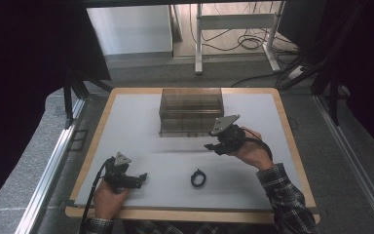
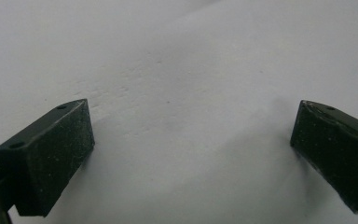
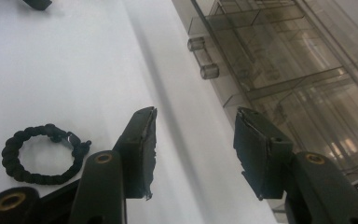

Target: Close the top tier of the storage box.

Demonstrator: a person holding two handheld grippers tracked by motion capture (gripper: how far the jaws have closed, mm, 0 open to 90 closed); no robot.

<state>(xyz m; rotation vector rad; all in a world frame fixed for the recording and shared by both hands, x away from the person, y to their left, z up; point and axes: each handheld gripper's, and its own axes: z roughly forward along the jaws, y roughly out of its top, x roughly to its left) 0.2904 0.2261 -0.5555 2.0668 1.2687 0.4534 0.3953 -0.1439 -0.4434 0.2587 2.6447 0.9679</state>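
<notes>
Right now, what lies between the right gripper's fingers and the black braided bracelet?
Nothing: in the high view only bare white table separates the right gripper from the bracelet. The right gripper view agrees, with empty fingers beside the smoky plastic drawer box.

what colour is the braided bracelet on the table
Black. The braided bracelet is a dark woven cord loop; it shows best in the right gripper view.
</notes>
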